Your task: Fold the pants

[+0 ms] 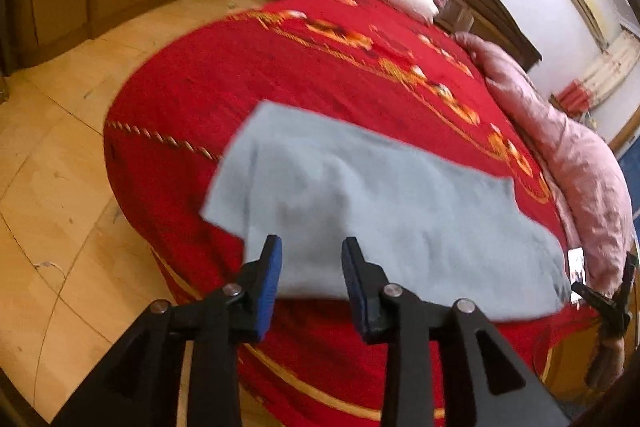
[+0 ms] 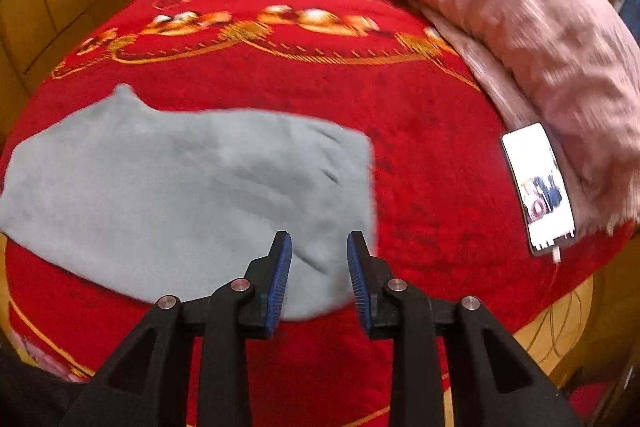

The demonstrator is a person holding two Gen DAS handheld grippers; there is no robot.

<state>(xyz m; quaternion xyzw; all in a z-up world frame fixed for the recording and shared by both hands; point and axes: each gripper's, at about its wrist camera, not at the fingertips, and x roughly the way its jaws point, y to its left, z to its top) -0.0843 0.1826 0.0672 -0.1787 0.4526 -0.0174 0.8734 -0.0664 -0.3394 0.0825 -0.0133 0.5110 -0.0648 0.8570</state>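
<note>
Red bedspread (image 2: 280, 83), bedroom; pants fold in progress.
Left gripper (image 1: 311, 247) and right gripper (image 2: 319, 243) hover near, fingers apart, empty. Grey pants (image 2: 180, 183) lie flat beyond, apparently already doubled; further folds likely remain. Phone (image 2: 538, 187) right; pink quilt (image 2: 540, 39), pillows far.

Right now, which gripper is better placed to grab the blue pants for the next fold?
Probably the right gripper. It is open, with the end edge of the pants lying just ahead of its fingers. The left gripper, also open, faces the long side.
</note>
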